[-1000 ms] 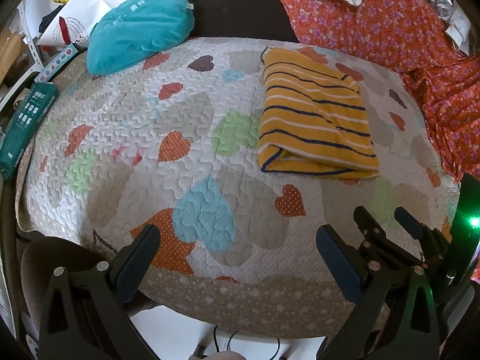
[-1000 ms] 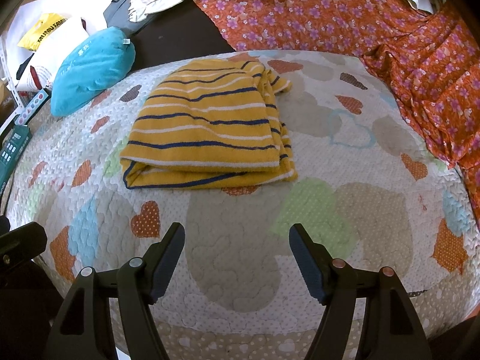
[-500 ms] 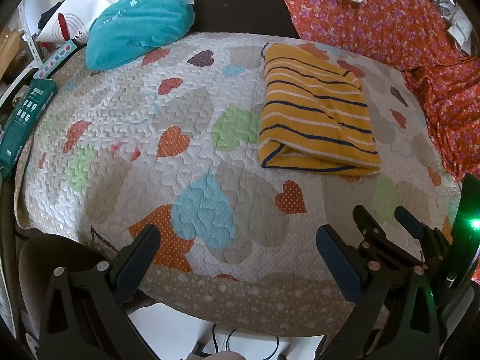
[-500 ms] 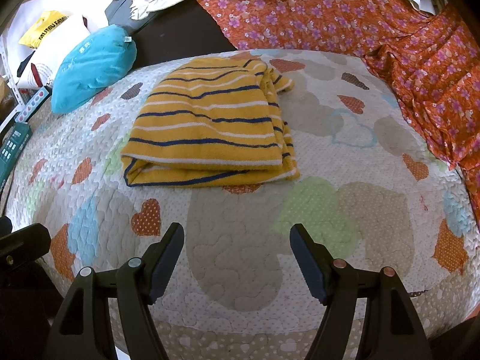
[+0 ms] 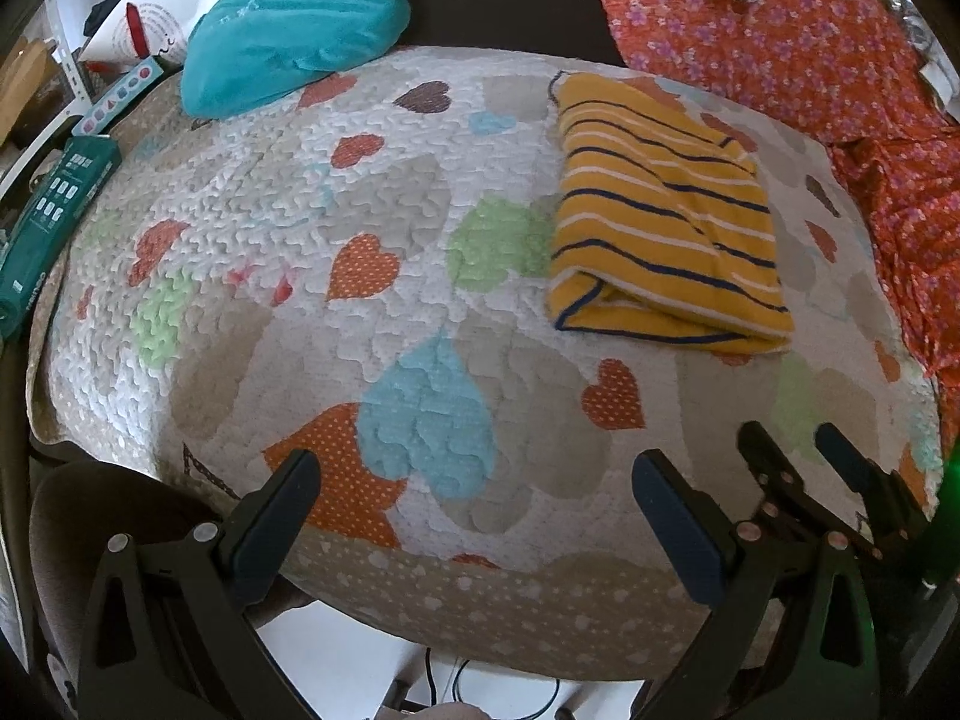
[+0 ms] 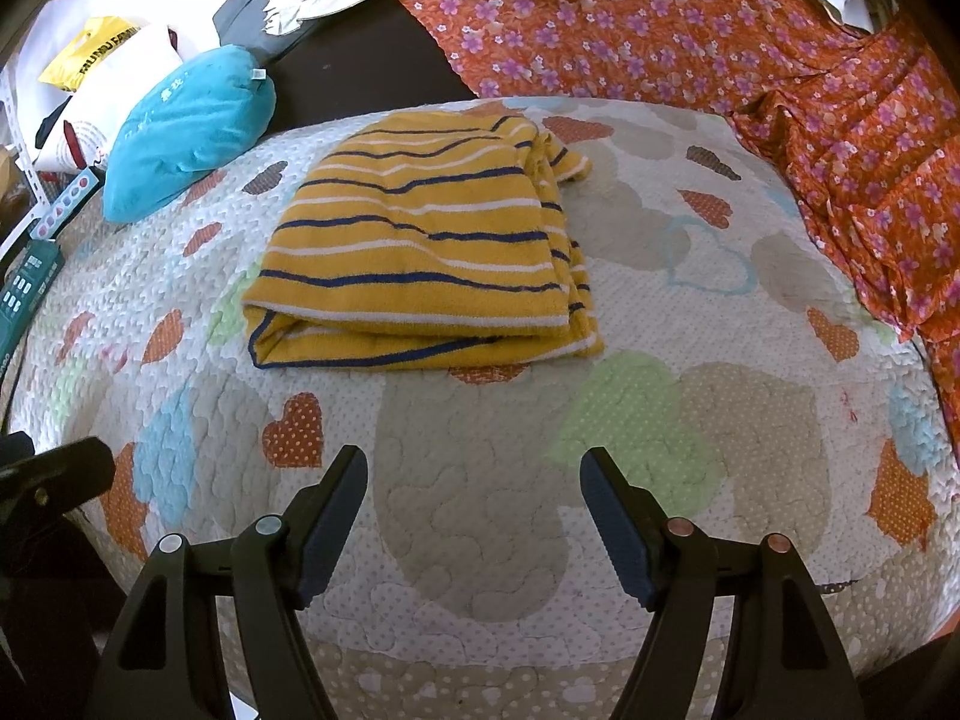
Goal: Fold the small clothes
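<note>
A heart-patterned quilt [image 6: 690,312] covers the work surface, bordered on its far right by orange floral fabric [image 6: 750,42] and at its far left by a teal pillow [image 6: 186,132]. The yellow striped garment [image 6: 420,246] lies folded flat on the quilt's middle-far area (layered edges facing the cameras). Left gripper [image 5: 474,498] and right gripper [image 6: 474,498] both stand wide apart, empty, near the quilt's front edge.

A heart-patterned quilt [image 5: 252,192] covers the work surface. A teal pillow [image 5: 294,24] rests on its far left corner, with white plastic bags [image 6: 90,78] behind it. A green box [image 5: 48,222] lies along the left edge. An orange floral cloth [image 6: 780,78] is draped at the far right, touching the quilt's edge.
</note>
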Demonstrator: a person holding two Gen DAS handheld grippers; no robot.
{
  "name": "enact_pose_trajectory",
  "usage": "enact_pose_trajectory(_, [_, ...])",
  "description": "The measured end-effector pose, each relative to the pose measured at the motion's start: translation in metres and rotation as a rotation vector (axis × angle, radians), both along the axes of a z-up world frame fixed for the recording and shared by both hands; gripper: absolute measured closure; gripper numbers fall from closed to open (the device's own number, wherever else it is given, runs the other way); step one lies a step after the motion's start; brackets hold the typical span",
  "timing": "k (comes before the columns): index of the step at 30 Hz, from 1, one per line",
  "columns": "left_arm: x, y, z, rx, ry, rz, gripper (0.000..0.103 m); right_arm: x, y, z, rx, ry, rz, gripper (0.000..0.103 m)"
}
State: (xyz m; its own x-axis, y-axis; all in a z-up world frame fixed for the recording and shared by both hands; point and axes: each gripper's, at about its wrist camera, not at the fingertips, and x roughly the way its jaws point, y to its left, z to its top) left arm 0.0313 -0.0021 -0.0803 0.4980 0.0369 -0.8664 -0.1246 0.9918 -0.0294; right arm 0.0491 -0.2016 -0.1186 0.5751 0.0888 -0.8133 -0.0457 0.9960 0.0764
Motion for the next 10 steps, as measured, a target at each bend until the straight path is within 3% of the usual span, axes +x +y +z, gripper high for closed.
enact_pose_trajectory(10, [0.003, 0.005, -0.016, -0.028, 0.043, -0.009, 0.0, -0.002, 0.012, -0.004, -0.018, 0.006, 0.045, 0.025])
